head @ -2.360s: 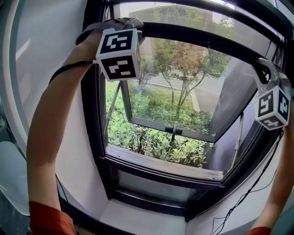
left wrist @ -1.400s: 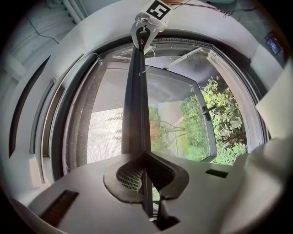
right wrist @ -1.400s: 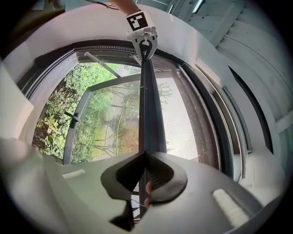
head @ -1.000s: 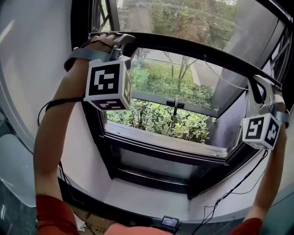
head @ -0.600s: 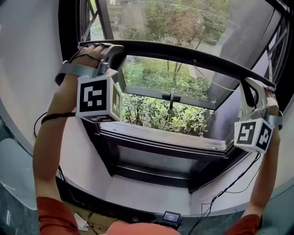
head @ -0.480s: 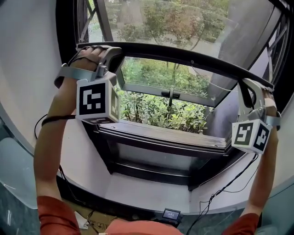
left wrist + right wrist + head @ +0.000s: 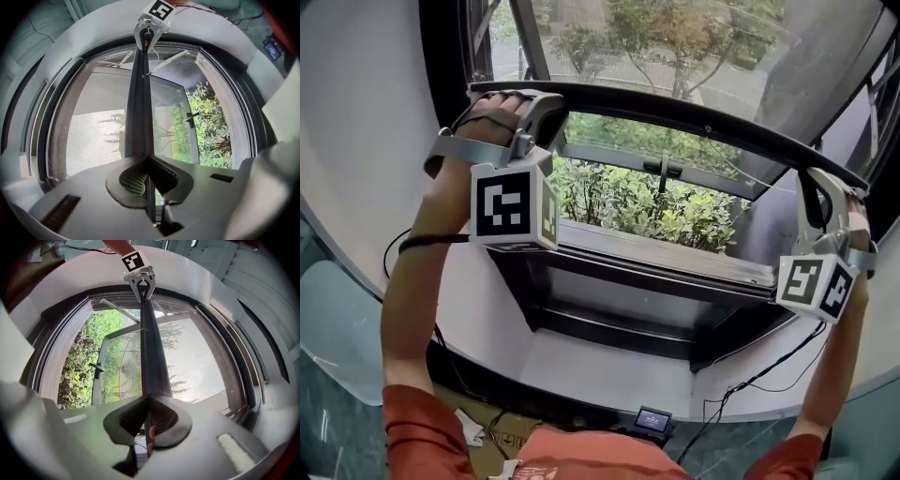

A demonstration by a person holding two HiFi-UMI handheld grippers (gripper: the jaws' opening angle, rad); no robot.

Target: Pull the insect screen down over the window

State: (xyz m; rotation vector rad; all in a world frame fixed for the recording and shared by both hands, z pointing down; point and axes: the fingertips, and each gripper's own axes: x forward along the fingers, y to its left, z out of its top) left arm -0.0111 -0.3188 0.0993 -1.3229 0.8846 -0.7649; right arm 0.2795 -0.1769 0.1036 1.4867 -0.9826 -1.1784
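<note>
Jaws on both sides are pinched nearly shut on the same thing. The left gripper [image 7: 536,101] and the right gripper [image 7: 827,187] each clamp the slim black pull bar [image 7: 675,112] along the bottom edge of the grey mesh insect screen [image 7: 741,56], one near each end. Both gripper views show the bar running straight out from between the closed jaws to the other gripper. My main worry is that it's a thin bite on a narrow bar, so if one side slips, a spring-loaded screen would probably snap back up. Uneven pulling could also cock the bar in the dark side tracks [image 7: 450,84] and jam it. In the head view the bar sits lower on the right, though the wide lens may be faking that. The bar is only partway down and hangs just above the open glass sash [image 7: 664,171]. The green shrubs [image 7: 628,202] and the bottom frame rail [image 7: 666,255] are uncovered below it. The mesh looks fine, taut and see-through, with trees showing faintly behind it.
</note>
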